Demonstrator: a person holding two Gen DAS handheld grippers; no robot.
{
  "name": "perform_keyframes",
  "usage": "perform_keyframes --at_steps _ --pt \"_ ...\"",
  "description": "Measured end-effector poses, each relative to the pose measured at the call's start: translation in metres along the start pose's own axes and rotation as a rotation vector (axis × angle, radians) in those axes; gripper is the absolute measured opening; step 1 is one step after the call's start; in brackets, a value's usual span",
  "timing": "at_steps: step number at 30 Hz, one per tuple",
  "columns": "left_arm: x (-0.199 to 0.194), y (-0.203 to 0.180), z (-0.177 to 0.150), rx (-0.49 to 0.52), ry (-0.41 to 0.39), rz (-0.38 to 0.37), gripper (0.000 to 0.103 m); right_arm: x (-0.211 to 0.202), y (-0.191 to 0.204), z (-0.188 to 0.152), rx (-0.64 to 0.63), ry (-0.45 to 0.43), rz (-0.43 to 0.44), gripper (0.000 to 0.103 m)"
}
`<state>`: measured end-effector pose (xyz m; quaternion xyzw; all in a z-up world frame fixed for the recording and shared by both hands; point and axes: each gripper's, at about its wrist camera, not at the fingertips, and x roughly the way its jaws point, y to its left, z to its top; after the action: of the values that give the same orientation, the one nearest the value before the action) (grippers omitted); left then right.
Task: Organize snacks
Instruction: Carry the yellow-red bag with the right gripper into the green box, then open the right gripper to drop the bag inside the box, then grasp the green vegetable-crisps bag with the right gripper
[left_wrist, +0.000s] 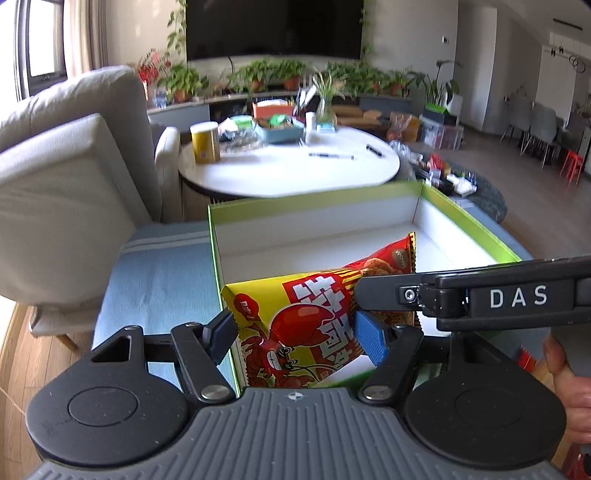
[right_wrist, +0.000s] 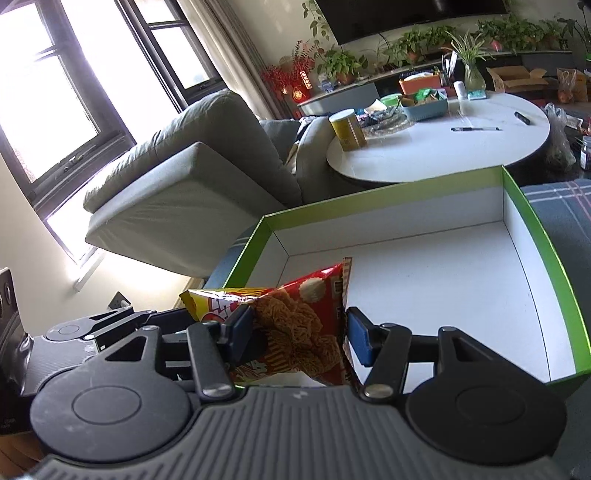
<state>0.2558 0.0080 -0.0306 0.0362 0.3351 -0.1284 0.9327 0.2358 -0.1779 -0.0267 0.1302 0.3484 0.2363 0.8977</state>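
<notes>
Left wrist view showed a grey sofa (left_wrist: 66, 155) at the far left and a round white worktop (left_wrist: 288, 166) beyond, carrying a yellow canister (left_wrist: 205, 142), a blue basket (left_wrist: 280, 129) and a pen (left_wrist: 330, 156). Nearer lay a green-rimmed box (left_wrist: 476, 221) with a white inside, resting on blue striped fabric (left_wrist: 159, 273). Over the box's near left corner hung a yellow snack bag (left_wrist: 295, 325) printed with a red crayfish, and the left hand-held gripper (left_wrist: 295, 332) was closed on it, pads pressing both sides. Just right of it a red snack bag (left_wrist: 388, 262) stood partly behind the yellow one. A person's hand (left_wrist: 572, 387) showed at the right edge.

Right wrist view showed the same box (right_wrist: 546, 258) with most of its floor bare. The right hand-held gripper (right_wrist: 299, 336) was clamped on the red bag (right_wrist: 306, 317), which bore a noodle picture, above the box's near left part. The yellow bag (right_wrist: 214, 301) touched it on the left, with the left hand-held gripper (right_wrist: 110, 321) beside it.
</notes>
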Motion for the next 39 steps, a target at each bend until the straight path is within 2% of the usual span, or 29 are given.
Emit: perform_keyframes --at_steps 5,12,14,18,23,28,39 --pt "0.002 -0.007 -0.008 0.043 0.008 0.012 0.065 0.003 -0.001 -0.005 0.006 0.05 -0.033 0.078" --pt "-0.017 -0.002 -0.011 0.007 -0.018 -0.01 0.067 -0.01 0.0 -0.008 0.006 0.034 -0.061 0.078" --pt "-0.025 -0.003 -0.014 0.01 -0.023 0.004 0.073 -0.014 0.001 -0.01 0.003 0.031 -0.077 0.078" --pt "-0.04 -0.005 -0.023 0.025 -0.039 0.023 0.073 -0.03 0.004 -0.015 0.005 -0.001 -0.066 0.078" --pt "-0.061 0.001 -0.033 -0.027 -0.062 0.016 0.074 -0.051 0.014 -0.02 0.014 -0.02 -0.049 0.078" --pt "-0.076 0.009 -0.044 -0.085 -0.078 0.016 0.075 -0.066 0.027 -0.032 0.011 -0.018 -0.072 0.078" --pt "-0.082 0.018 -0.078 -0.171 -0.047 -0.021 0.079 -0.063 0.033 -0.052 0.037 0.046 -0.04 0.078"
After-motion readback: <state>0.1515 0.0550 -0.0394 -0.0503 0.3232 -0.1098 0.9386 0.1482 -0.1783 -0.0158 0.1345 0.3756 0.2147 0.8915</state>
